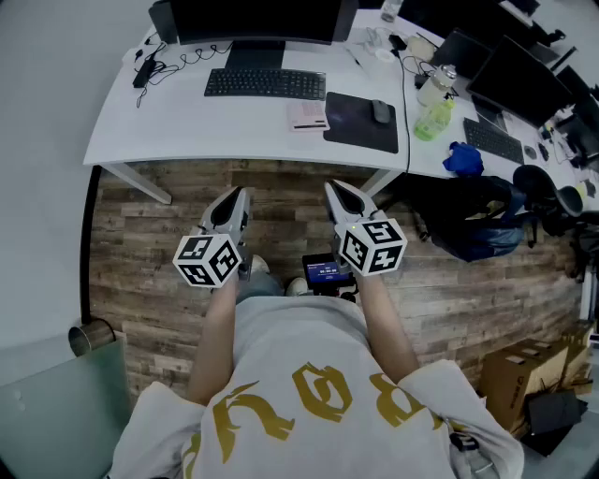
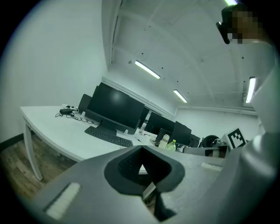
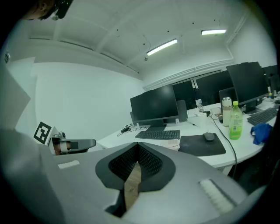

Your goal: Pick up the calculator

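A pale pink and white flat rectangular calculator (image 1: pixel 307 114) lies on the white curved tabletop (image 1: pixel 187 126), right against the left edge of the black rectangular mouse pad (image 1: pixel 360 123) as the head view shows it. A small dark computer mouse (image 1: pixel 380 110) sits on the far right part of that pad. A flat black keyboard (image 1: pixel 265 83) lies to the pad's left and a little farther back, and a wide black monitor (image 1: pixel 253 19) stands farther back again. A translucent green plastic bottle (image 1: pixel 432 119) stands just off the pad's right edge. Both claws are held over the brown wood-plank floor (image 1: pixel 281 201) on the near side of the pad, well apart from it and from the calculator. The left claw (image 1: pixel 236 193) is to the near left of the pad; its jaws are pressed together at the tips, with nothing between them. The right claw (image 1: pixel 330 185) is straight in front of the pad, jaws likewise together and empty. The right gripper view looks past the meeting tips to the calculator (image 3: pixel 173 143), beside the pad (image 3: pixel 202 146).
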